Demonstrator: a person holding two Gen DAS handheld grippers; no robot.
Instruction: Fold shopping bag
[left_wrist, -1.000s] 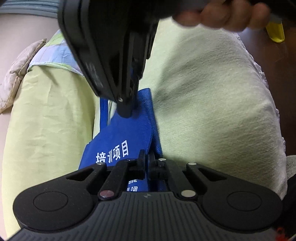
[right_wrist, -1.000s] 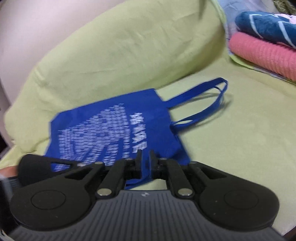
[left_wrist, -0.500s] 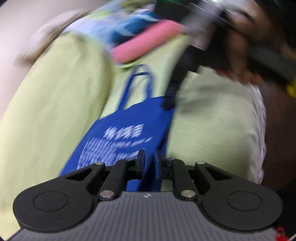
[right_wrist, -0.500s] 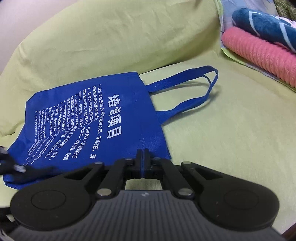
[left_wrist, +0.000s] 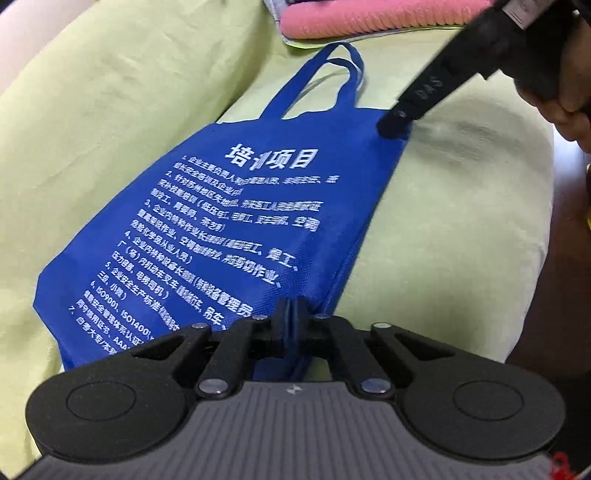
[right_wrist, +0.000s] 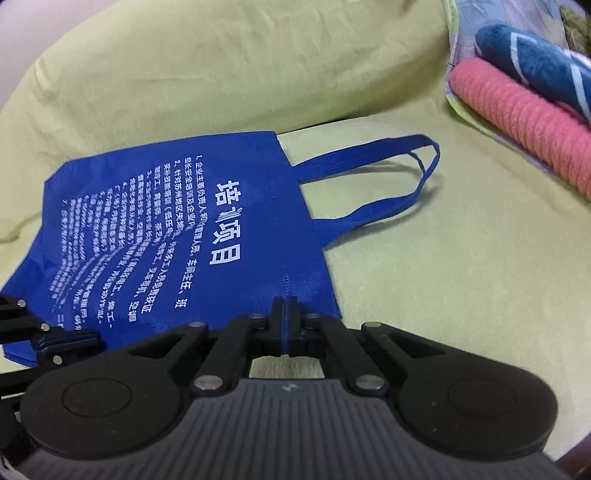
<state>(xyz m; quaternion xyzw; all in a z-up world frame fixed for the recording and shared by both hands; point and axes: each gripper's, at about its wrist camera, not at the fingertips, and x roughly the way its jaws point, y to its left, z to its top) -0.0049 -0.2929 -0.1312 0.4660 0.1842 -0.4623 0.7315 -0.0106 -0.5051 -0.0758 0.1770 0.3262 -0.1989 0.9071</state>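
- shopping bag (left_wrist: 236, 229), blue with white print, lies spread flat and at full size on the yellow-green sofa seat (left_wrist: 461, 229); its 2 handles (right_wrist: 388, 173) trail out past the mouth toward the 2 o'clock side in the right wrist view.
- no crease or doubled-over layer shows on the printed face, so the bag is not lying folded as the task wants; the whole printed panel is readable.
- left gripper (left_wrist: 293, 314) has its fingers pinched together on the bag's bottom corner, at 6 o'clock in its own view; blue cloth shows between the tips.
- right gripper (right_wrist: 285, 314) is likewise clamped on the near top corner by the mouth, a thin blue strip caught between its tips; in the left wrist view it reaches that corner from 1 o'clock, with the person's hand (left_wrist: 569, 107) behind it.
- both held corners sit on the same long side edge, the one nearest the sofa front.
- judgement: this fits a lengthwise fold about to be carried over toward the backrest cushion (right_wrist: 221, 66), but it fits equally a bag just laid out and straightened; the pictures do not settle which.
- what is left, as far as i can judge: every fold, plus tucking the handles in.
- a pink rolled towel (right_wrist: 524, 125) and a dark blue one (right_wrist: 532, 66) sit at 2 o'clock, well apart from the bag.
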